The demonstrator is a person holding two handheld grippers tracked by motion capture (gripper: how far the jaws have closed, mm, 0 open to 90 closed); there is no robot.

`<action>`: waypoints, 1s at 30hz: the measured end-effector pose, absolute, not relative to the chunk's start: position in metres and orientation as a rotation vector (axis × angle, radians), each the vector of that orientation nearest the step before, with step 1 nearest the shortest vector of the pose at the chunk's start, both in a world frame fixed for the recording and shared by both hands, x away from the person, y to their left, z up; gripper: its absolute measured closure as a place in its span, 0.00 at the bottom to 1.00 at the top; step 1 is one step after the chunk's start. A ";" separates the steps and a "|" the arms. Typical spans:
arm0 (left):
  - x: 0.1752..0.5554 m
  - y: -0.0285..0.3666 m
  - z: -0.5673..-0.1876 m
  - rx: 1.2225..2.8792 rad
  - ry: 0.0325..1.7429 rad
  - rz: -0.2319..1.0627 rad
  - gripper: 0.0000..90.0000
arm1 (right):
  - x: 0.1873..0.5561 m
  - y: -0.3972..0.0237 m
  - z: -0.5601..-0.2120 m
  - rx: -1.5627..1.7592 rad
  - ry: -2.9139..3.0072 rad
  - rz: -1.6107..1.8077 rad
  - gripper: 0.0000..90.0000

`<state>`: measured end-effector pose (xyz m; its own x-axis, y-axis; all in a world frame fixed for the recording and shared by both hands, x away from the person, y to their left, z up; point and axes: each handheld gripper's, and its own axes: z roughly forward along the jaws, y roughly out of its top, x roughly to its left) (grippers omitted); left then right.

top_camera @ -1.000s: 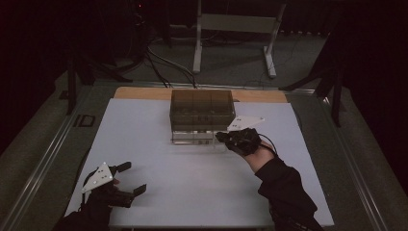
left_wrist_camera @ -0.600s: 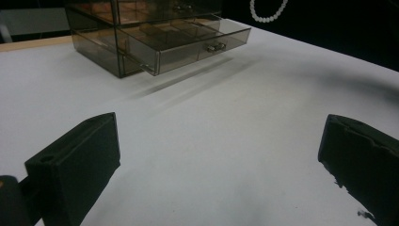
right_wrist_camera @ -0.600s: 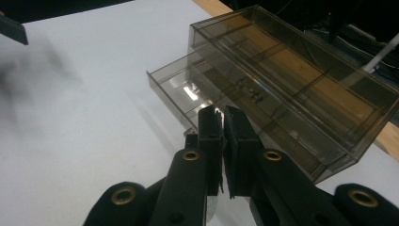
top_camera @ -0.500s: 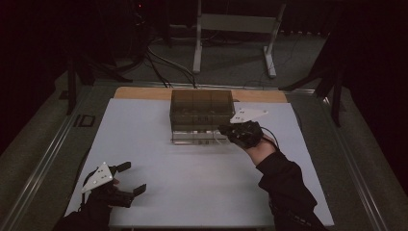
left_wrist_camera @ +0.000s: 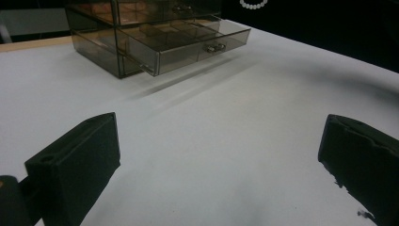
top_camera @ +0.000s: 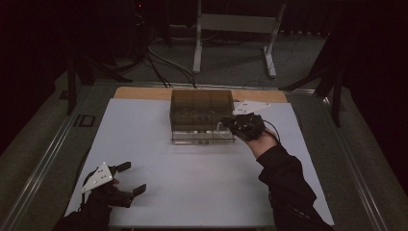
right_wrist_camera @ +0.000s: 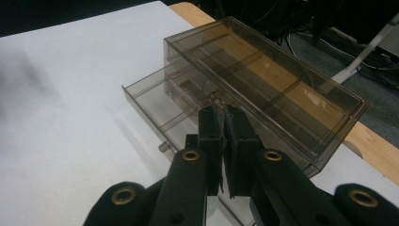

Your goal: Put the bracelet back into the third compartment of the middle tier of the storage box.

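A smoked clear drawer box [top_camera: 202,108] [left_wrist_camera: 141,14] [right_wrist_camera: 282,89] stands at the back middle of the white table top [top_camera: 192,173]. Its bottom drawer [top_camera: 202,137] [left_wrist_camera: 188,42] [right_wrist_camera: 155,103] is pulled out toward me. My right gripper [top_camera: 226,126] [right_wrist_camera: 225,117] hovers over the box's right front corner with its jaws pressed together. A short string of white beads [left_wrist_camera: 254,4] [top_camera: 220,129] hangs from its tip above the drawer. My left gripper [top_camera: 132,177] [left_wrist_camera: 220,136] rests at the near left of the table, open, with nothing between its fingers.
A wooden strip [top_camera: 144,92] runs along the table's far edge behind the box. Beyond it on the floor are a metal stand [top_camera: 231,21] and cables [top_camera: 159,57]. Metal rails [top_camera: 53,144] border the table on both sides.
My right gripper has moved a little up and away from me, from the drawer's front toward the box's top edge. The left gripper has stayed where it was.
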<state>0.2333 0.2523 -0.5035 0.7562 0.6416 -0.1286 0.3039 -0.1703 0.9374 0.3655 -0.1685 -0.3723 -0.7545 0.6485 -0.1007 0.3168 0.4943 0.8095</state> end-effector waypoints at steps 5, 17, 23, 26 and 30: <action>0.233 0.252 -0.504 1.768 0.742 0.355 0.01 | 0.371 -0.168 -0.375 0.818 2.340 1.146 0.97; 0.233 0.252 -0.503 1.766 0.738 0.352 0.01 | 0.387 -0.169 -0.386 0.876 2.312 1.128 0.97; 0.233 0.252 -0.503 1.762 0.736 0.347 0.01 | 0.395 -0.170 -0.392 0.906 2.299 1.115 0.97; 0.233 0.253 -0.503 1.762 0.732 0.349 0.01 | 0.398 -0.170 -0.396 0.917 2.296 1.113 0.97; 0.233 0.252 -0.503 1.763 0.735 0.347 0.01 | 0.401 -0.170 -0.399 0.930 2.295 1.112 0.97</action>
<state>0.2327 0.2524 -0.5034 0.7611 0.6352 -0.1314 0.3017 -0.1673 0.9386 0.4008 -0.1699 -0.3995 -0.6861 0.7229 -0.0821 0.3836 0.4553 0.8035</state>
